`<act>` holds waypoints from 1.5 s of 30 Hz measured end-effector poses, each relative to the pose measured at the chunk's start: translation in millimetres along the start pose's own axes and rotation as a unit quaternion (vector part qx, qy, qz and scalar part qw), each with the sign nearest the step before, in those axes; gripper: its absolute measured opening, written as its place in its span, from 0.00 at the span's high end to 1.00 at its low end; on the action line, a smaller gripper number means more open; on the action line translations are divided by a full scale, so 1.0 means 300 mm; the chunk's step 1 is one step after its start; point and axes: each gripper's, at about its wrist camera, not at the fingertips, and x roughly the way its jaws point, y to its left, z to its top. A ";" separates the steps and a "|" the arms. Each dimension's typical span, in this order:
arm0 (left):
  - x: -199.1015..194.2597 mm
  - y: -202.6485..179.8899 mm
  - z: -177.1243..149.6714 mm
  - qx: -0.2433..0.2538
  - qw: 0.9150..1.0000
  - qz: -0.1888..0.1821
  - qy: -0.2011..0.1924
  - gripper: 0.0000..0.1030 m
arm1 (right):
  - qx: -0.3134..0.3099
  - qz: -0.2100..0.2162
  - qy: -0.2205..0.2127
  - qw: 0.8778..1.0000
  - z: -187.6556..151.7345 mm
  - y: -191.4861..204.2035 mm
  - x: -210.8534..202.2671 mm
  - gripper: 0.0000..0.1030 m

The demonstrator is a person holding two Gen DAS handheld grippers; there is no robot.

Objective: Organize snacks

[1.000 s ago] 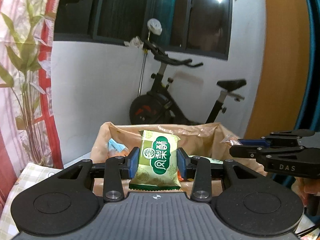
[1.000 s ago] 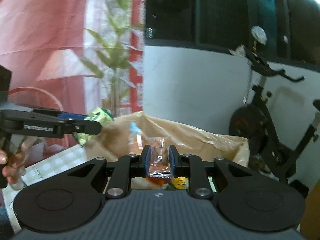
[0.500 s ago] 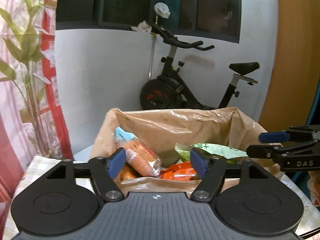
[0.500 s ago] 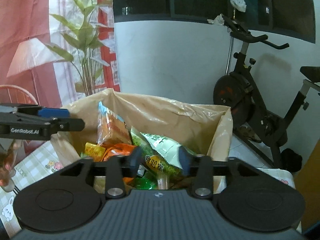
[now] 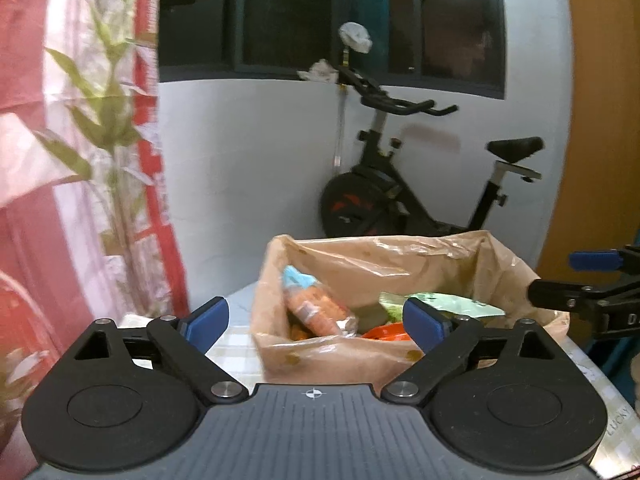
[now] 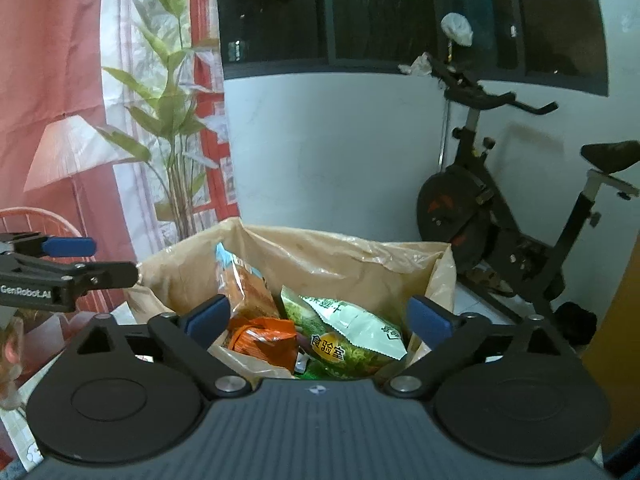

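Note:
A brown plastic bag (image 5: 400,268) stands open on the table and holds several snack packets. In the right wrist view the bag (image 6: 344,252) shows a green and white packet (image 6: 352,332), an orange packet (image 6: 260,336) and a tall orange packet (image 6: 244,284). My left gripper (image 5: 316,320) is wide open and empty, in front of the bag's left side. My right gripper (image 6: 318,318) is wide open and empty, just over the bag's near rim. Each gripper shows at the edge of the other's view.
An exercise bike (image 5: 404,184) stands behind the table against a white wall. A red and white curtain with a leaf print (image 5: 80,140) hangs on the left. The table has a pale checked cloth (image 5: 228,348). An orange-brown door (image 5: 600,120) is on the right.
Both grippers let go of their snack packets over the bag and opened wide. The green packet and the small clear-wrapped snack are no longer held. The left gripper has pulled back and to the left.

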 end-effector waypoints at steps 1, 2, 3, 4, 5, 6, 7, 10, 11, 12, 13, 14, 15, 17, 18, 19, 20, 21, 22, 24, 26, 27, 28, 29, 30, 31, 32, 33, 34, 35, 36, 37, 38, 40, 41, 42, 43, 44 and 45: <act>-0.017 0.002 0.002 -0.003 1.000 0.008 -0.002 0.08 | 0.000 -0.009 -0.004 1.000 0.000 0.012 -0.017 0.02; -0.040 0.005 0.003 -0.010 1.000 0.015 -0.007 0.08 | 0.000 -0.013 -0.008 1.000 0.000 0.017 -0.031 0.02; -0.066 0.012 0.003 -0.019 1.000 0.018 -0.013 0.08 | 0.002 -0.016 -0.013 1.000 -0.003 0.025 -0.047 0.02; -0.089 0.013 0.001 -0.023 0.999 0.018 -0.019 0.08 | 0.005 -0.018 -0.016 1.000 -0.005 0.031 -0.063 0.02; -0.112 0.014 -0.001 -0.024 0.999 0.021 -0.023 0.08 | 0.009 -0.019 -0.021 1.000 -0.010 0.038 -0.081 0.01; -0.131 0.013 -0.004 -0.024 0.999 0.026 -0.025 0.08 | 0.014 -0.020 -0.027 0.999 -0.016 0.045 -0.102 0.00; -0.150 0.010 -0.008 -0.023 0.999 0.034 -0.026 0.08 | 0.019 -0.022 -0.033 0.999 -0.024 0.052 -0.125 0.00; -0.199 0.011 -0.025 -0.041 0.998 0.041 -0.024 0.08 | 0.026 -0.022 -0.041 0.999 -0.047 0.071 -0.176 0.00; -0.212 0.015 -0.033 -0.047 0.998 0.039 -0.021 0.08 | 0.027 -0.021 -0.042 0.999 -0.053 0.075 -0.188 0.00; -0.222 0.016 -0.042 -0.052 0.998 0.040 -0.018 0.08 | 0.028 -0.018 -0.042 0.999 -0.059 0.078 -0.198 0.00; -0.227 0.017 -0.050 -0.054 0.998 0.043 -0.016 0.08 | 0.029 -0.015 -0.041 0.999 -0.064 0.082 -0.207 0.00; -0.232 0.017 -0.056 -0.052 0.997 0.049 -0.014 0.08 | 0.029 -0.013 -0.039 0.999 -0.068 0.086 -0.214 0.00; -0.235 0.018 -0.061 -0.050 0.997 0.055 -0.012 0.08 | 0.030 -0.013 -0.037 0.999 -0.072 0.089 -0.220 0.00; -0.239 0.023 -0.063 -0.046 0.996 0.070 -0.011 0.08 | 0.027 -0.013 -0.034 0.999 -0.077 0.093 -0.224 0.00; -0.242 0.026 -0.065 -0.045 0.996 0.075 -0.012 0.08 | 0.025 -0.014 -0.034 0.999 -0.077 0.095 -0.224 0.00; -0.245 0.030 -0.065 -0.045 0.996 0.079 -0.012 0.08 | 0.023 -0.016 -0.033 0.999 -0.079 0.095 -0.225 0.00; -0.248 0.033 -0.064 -0.045 0.996 0.081 -0.013 0.08 | 0.022 -0.018 -0.034 0.999 -0.080 0.094 -0.226 0.00; -0.249 0.034 -0.061 -0.044 0.996 0.082 -0.014 0.08 | 0.022 -0.018 -0.036 0.999 -0.080 0.095 -0.226 0.00; -0.250 0.033 -0.058 -0.043 0.995 0.084 -0.014 0.08 | 0.023 -0.017 -0.038 0.999 -0.080 0.095 -0.226 0.00; -0.256 0.032 -0.057 -0.039 0.995 0.087 -0.018 0.08 | 0.027 -0.017 -0.037 0.999 -0.084 0.091 -0.222 0.00; -0.256 0.028 -0.057 -0.038 0.995 0.089 -0.017 0.08 | 0.029 -0.019 -0.036 0.999 -0.087 0.089 -0.221 0.00; -0.257 0.029 -0.057 -0.038 0.995 0.088 -0.017 0.08 | 0.029 -0.019 -0.036 0.999 -0.088 0.089 -0.222 0.00; -0.258 0.029 -0.058 -0.038 0.995 0.087 -0.017 0.08 | 0.028 -0.019 -0.036 0.999 -0.089 0.090 -0.223 0.00; -0.259 0.029 -0.059 -0.038 0.995 0.087 -0.017 0.08 | 0.027 -0.019 -0.036 0.999 -0.089 0.091 -0.223 0.00; -0.259 0.028 -0.059 -0.037 0.995 0.087 -0.018 0.08 | 0.026 -0.020 -0.036 0.999 -0.089 0.092 -0.224 0.00; -0.259 0.026 -0.060 -0.036 0.995 0.087 -0.018 0.08 | 0.025 -0.021 -0.036 0.999 -0.089 0.090 -0.223 0.00; -0.260 0.025 -0.061 -0.035 0.995 0.087 -0.018 0.08 | 0.024 -0.021 -0.037 0.999 -0.089 0.090 -0.225 0.00; -0.261 0.025 -0.060 -0.035 0.995 0.087 -0.019 0.08 | 0.023 -0.021 -0.037 0.999 -0.089 0.092 -0.226 0.00; -0.262 0.022 -0.061 -0.035 0.995 0.087 -0.019 0.08 | 0.023 -0.020 -0.038 0.999 -0.089 0.092 -0.228 0.00; -0.263 0.021 -0.061 -0.035 0.995 0.087 -0.020 0.08 | 0.022 -0.019 -0.038 0.999 -0.088 0.095 -0.228 0.00; -0.265 0.021 -0.061 -0.035 0.995 0.088 -0.020 0.08 | 0.021 -0.018 -0.038 0.999 -0.089 0.094 -0.228 0.00; -0.266 0.020 -0.062 -0.035 0.995 0.088 -0.020 0.08 | 0.020 -0.019 -0.039 0.999 -0.088 0.098 -0.228 0.00; -0.266 0.021 -0.062 -0.035 0.995 0.088 -0.020 0.08 | 0.019 -0.018 -0.040 0.999 -0.087 0.100 -0.230 0.00; -0.266 0.023 -0.062 -0.035 0.995 0.088 -0.020 0.08 | 0.017 -0.017 -0.042 0.999 -0.087 0.103 -0.233 0.00; -0.267 0.024 -0.061 -0.035 0.995 0.088 -0.020 0.08 | 0.016 -0.018 -0.043 0.999 -0.086 0.106 -0.234 0.00; -0.267 0.024 -0.061 -0.036 0.995 0.088 -0.019 0.08 | 0.015 -0.018 -0.044 0.999 -0.086 0.107 -0.235 0.00; -0.267 0.024 -0.061 -0.036 0.995 0.088 -0.019 0.08 | 0.014 -0.018 -0.045 0.999 -0.085 0.108 -0.238 0.00; -0.267 0.025 -0.061 -0.035 0.995 0.088 -0.020 0.08 | 0.013 -0.018 -0.046 0.999 -0.085 0.108 -0.240 0.00; -0.267 0.024 -0.060 -0.036 0.995 0.088 -0.020 0.08 | 0.012 -0.018 -0.047 0.999 -0.085 0.108 -0.241 0.00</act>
